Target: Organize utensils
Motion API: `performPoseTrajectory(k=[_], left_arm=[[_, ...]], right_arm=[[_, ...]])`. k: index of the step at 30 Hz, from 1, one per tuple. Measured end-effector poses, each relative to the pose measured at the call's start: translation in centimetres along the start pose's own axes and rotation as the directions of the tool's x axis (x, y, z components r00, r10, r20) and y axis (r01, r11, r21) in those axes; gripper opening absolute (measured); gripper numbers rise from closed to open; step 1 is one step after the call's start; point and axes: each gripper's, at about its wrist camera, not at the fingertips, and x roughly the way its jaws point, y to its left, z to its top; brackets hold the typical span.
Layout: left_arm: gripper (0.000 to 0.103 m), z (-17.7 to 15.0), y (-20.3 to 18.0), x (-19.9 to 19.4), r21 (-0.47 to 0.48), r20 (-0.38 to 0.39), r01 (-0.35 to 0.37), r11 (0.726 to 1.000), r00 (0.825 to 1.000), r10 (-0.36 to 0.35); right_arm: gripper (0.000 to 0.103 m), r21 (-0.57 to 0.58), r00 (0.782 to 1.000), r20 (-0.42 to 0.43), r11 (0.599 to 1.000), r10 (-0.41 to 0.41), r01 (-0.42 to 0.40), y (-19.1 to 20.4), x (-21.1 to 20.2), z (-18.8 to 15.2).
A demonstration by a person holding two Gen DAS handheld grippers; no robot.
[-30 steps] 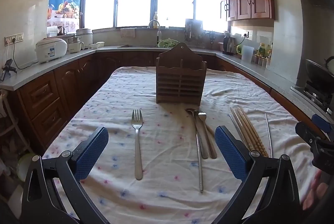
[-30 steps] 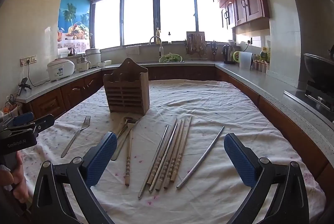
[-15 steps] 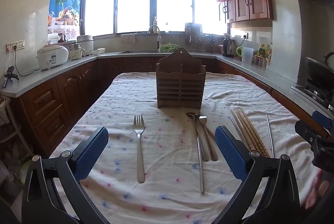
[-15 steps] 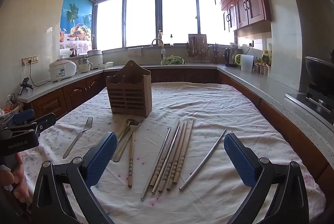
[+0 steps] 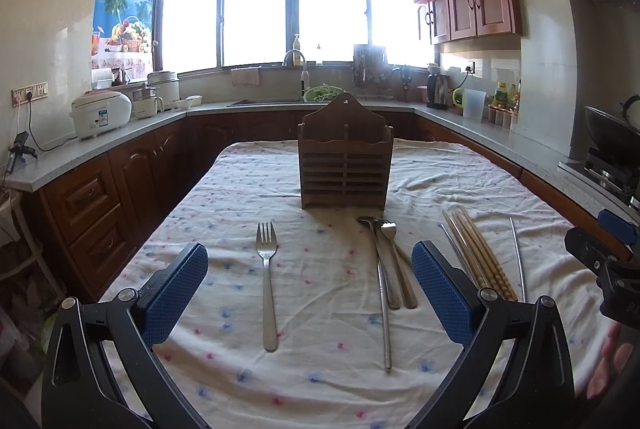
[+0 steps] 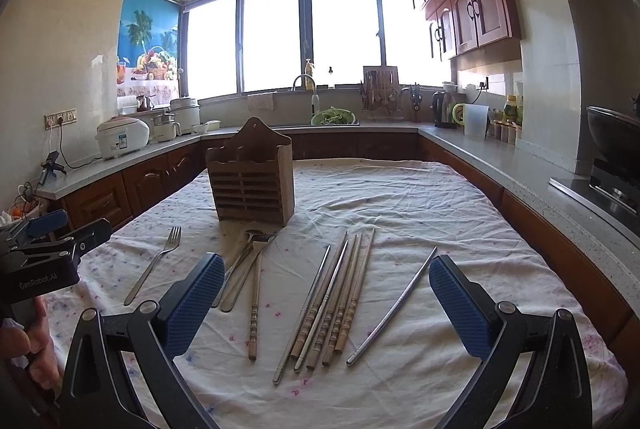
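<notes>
The left claw (image 5: 310, 289) was spread wide and held nothing, its blue pads (image 5: 176, 293) low in the frame on either side of a lone fork (image 5: 267, 281) lying on the cloth-covered bench (image 5: 224, 213). The right claw (image 6: 326, 303) was likewise released and empty, framing a bundle of chopsticks (image 6: 332, 301) at lower centre. A single metal chopstick (image 6: 394, 305) lay apart, just right of the bundle, and one wooden chopstick (image 6: 255, 309) lay to its left. A spoon and fork (image 6: 244, 265) lay overlapped together, just below the wooden utensil holder (image 6: 252, 177), which stood upright at the centre of the frame. In the left wrist view the holder sat mid-frame, above all the utensils, with its compartments empty as far as could be seen.
</notes>
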Motion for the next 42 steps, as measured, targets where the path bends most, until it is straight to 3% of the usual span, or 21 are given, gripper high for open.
performPoseTrajectory(k=[31,42], left_arm=[[0.103,-0.3,0.0,0.7,-0.002,-0.016,0.012,1.0,1.0,-0.013],[0.103,-0.3,0.3,2.3,-0.025,-0.066,0.044,0.999,0.997,-0.045]], right_arm=[[0.103,-0.006,1.0,-0.011,1.0,0.016,-0.016,0.1,0.9,0.0],[0.103,0.017,0.999,-0.033,1.0,0.026,-0.025,-0.6,1.8,0.2]])
